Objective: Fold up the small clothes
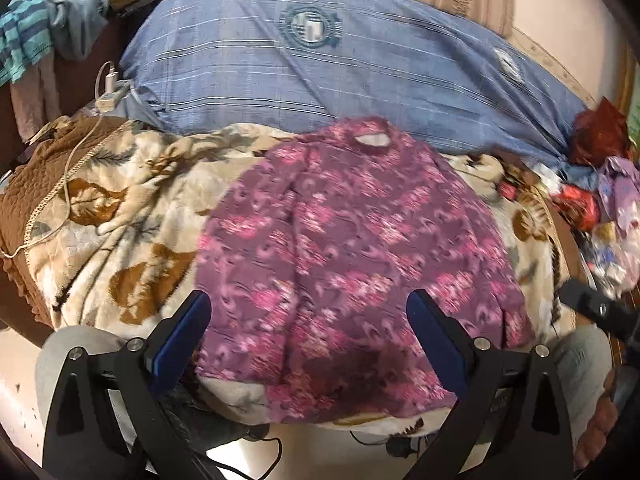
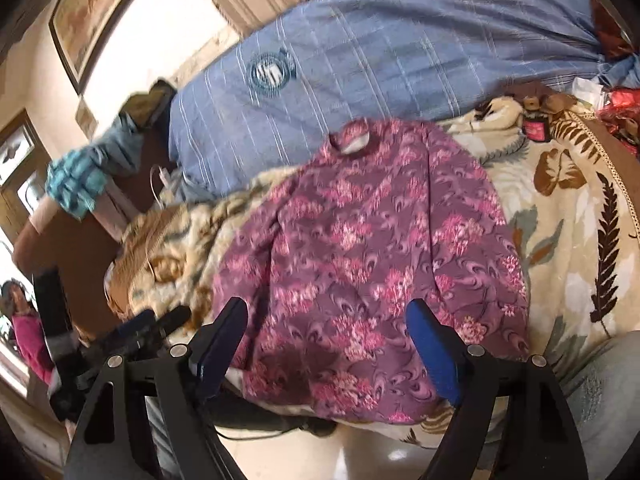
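Top (image 1: 352,256) is laid out flat on the leaf-print blanket (image 1: 120,216), purple with pink flowers, neck hole at the far end and the hem hanging a bit over the near edge of the bed. Left gripper (image 1: 308,316) hovers over the near part of it, fingers (image 1: 184,332) spread wide apart, nothing between them, and I can't tell if it touches the cloth. Right gripper (image 2: 326,324) is the same deal in its own view: fingers (image 2: 434,350) wide apart above the near hem, holding nothing. Top (image 2: 372,260) looks pretty smooth from that side too, both pictures are a bit blurry though. Just past the neck sits a big blue striped bundle (image 1: 320,64) with a round logo on it. Far left there's a white charger (image 1: 110,88) with its cable trailing over a brown quilt (image 1: 40,184). Off to the right is a messy pile of red and lilac stuff (image 1: 600,184), can't make out what exactly.
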A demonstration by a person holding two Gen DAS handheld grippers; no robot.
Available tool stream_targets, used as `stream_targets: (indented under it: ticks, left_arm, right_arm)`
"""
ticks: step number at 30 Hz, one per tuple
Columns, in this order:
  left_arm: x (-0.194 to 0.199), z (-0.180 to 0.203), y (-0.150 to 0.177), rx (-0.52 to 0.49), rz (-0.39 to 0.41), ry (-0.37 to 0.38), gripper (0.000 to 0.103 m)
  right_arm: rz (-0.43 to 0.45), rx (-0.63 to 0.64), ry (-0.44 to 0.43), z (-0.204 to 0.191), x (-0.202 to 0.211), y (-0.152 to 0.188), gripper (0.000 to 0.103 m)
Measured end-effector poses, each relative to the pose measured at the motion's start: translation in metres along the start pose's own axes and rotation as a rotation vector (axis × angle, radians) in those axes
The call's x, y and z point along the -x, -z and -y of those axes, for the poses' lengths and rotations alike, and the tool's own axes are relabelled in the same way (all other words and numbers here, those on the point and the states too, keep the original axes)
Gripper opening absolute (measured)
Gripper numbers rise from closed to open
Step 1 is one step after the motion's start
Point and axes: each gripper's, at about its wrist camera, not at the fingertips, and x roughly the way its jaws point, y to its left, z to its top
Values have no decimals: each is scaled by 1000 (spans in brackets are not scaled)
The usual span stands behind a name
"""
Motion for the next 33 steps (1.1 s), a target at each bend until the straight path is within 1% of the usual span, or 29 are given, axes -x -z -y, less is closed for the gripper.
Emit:
stream_targets:
  ticks: [1,3,5,6,7,9,11,12,14,15,17,18,19,21,22,23,24,25,26,28,29,30,31,32,33]
  left_arm:
    - [0,-6,-2,17,5,2,99]
    - [0,-20,-6,64,26,2,99]
    - [-7,-30,-8,96,0,-3,99]
    - [-10,-31,-8,100,-9,4,99]
    - [-11,-32,-8,105,-12,10,99]
    - [-11,-35,-8,105,5,11,99]
    - [-16,-38,-10,96,0,-12,99]
    - [-21,-43,-14,103,-12,-24,99]
    - [-25,-57,-23,146,-12,-20,99]
    - [-26,-63,-27,161,-5,-18,99]
    - [-30,-80,-38,197,13,-19,99]
    - [-35,-89,-44,215,9,-28,99]
    - [-42,-96,-48,227,-8,-30,99]
    - [-69,-107,-57,238,-79,-28,99]
    - [-84,-113,-60,244,-112,-20,99]
    - [-94,-117,-61,251,-124,-9,99]
    - [-110,-124,-60,279,-151,8,99]
    - [-124,-131,-56,314,-188,25,99]
    - [-136,-137,-49,349,-217,61,98]
    - [-149,-144,-32,377,-246,101,98]
    - [-160,-147,-19,405,-307,101,94]
    - [-167,-149,-14,432,-349,113,84]
    - [-174,-149,-10,458,-375,175,80]
    - [-179,-147,-9,458,-391,198,79]
    - [-184,-145,-7,452,-415,202,79]
  right_arm:
    - [-10,-7,-16,0,-3,-2,78]
    - [2,-2,-47,-1,-1,-3,78]
    - [13,17,-26,-2,-3,-3,78]
    - [-3,10,-9,0,-7,-4,77]
    - [-13,0,-13,2,-9,-5,75]
    - [-28,-39,-52,8,-13,-7,74]
    - [-22,-37,-67,8,-15,-7,74]
    - [-32,-35,-62,8,-19,-7,74]
    - [-70,-48,-87,6,-28,-11,69]
    - [-78,-51,-103,4,-31,-14,68]
    - [-93,-44,-107,-2,-38,-23,68]
    - [-97,-46,-113,-4,-42,-26,68]
    - [-110,-54,-129,-6,-48,-31,68]
    - [-141,-76,-175,-12,-61,-40,68]
    - [-152,-78,-193,-16,-67,-44,68]
    - [-161,-67,-212,-23,-75,-50,68]
    - [-165,-51,-220,-29,-82,-53,69]
    - [-174,-32,-220,-38,-95,-58,69]
    - [-187,-27,-221,-43,-105,-61,69]
    - [-247,-45,-258,-57,-140,-71,69]
    - [-277,-53,-273,-62,-155,-72,69]
    - [-301,-55,-284,-66,-168,-75,69]
    - [-329,-51,-296,-74,-189,-81,69]
    - [-343,-45,-298,-80,-198,-84,69]
    - [-361,-29,-298,-89,-214,-90,69]
